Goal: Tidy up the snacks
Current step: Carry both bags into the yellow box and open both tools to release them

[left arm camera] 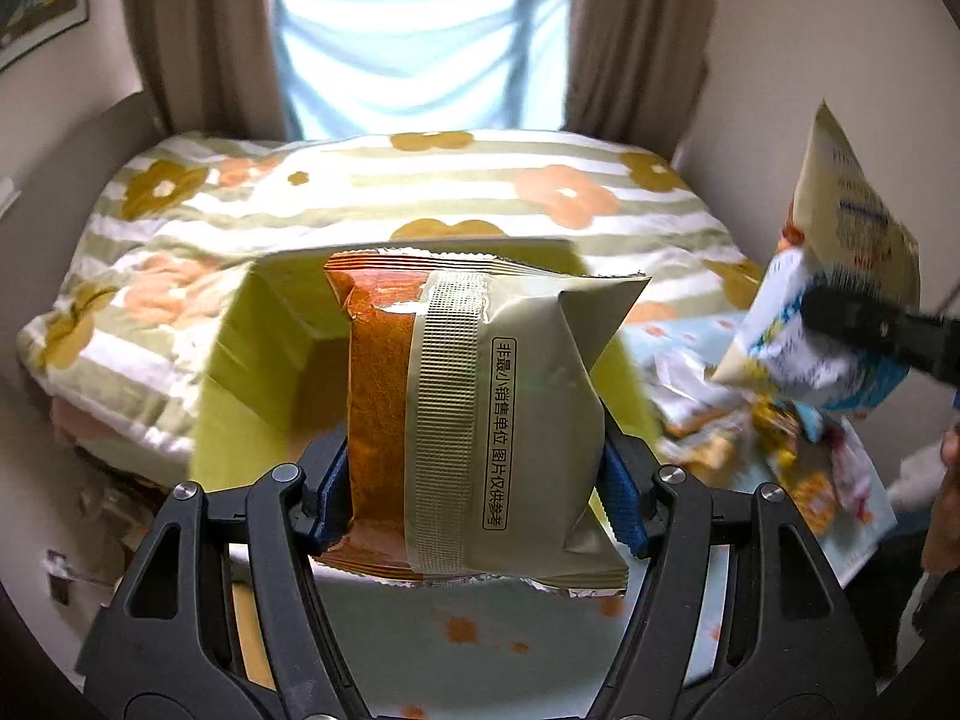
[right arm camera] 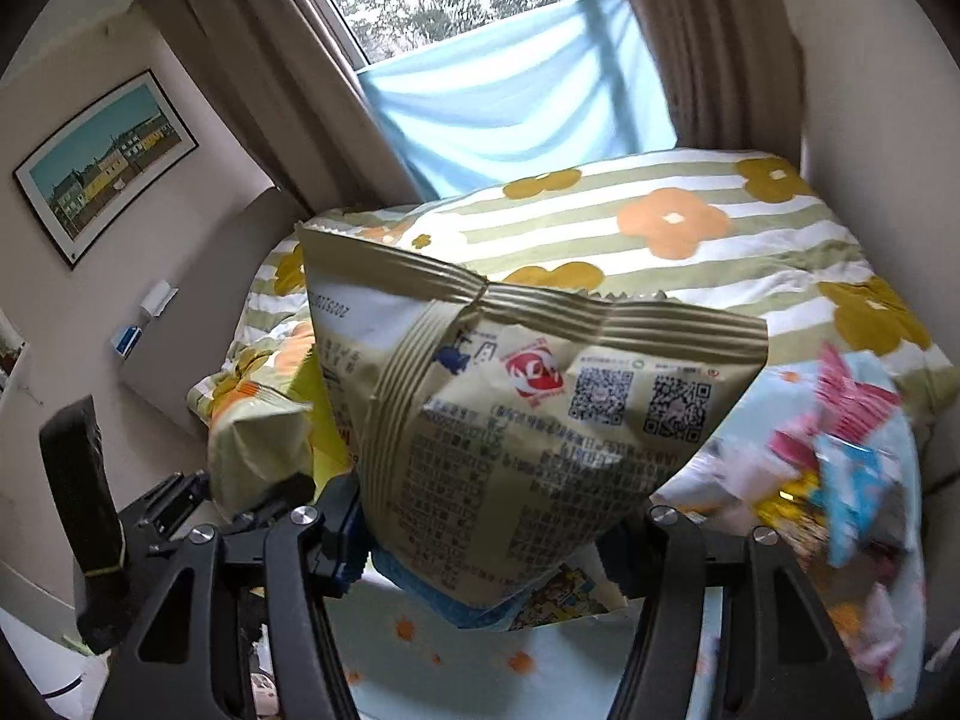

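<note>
My left gripper (left arm camera: 477, 495) is shut on an orange and beige snack packet (left arm camera: 480, 420), held upright above a yellow-green box (left arm camera: 264, 336) on the bed. My right gripper (right arm camera: 486, 546) is shut on a large beige snack bag (right arm camera: 516, 420) with QR codes on its back. That bag also shows at the right of the left wrist view (left arm camera: 840, 276), raised over a pile of loose snack packets (left arm camera: 780, 450). The pile shows in the right wrist view (right arm camera: 840, 480) at the right. The left gripper with its packet (right arm camera: 252, 438) shows at the left of that view.
A floral striped quilt (left arm camera: 420, 192) covers the bed behind. A pale blue cloth with orange flowers (right arm camera: 450, 660) lies under the snacks. Curtains (left arm camera: 198, 36) and a window stand at the back. A framed picture (right arm camera: 102, 162) hangs on the left wall.
</note>
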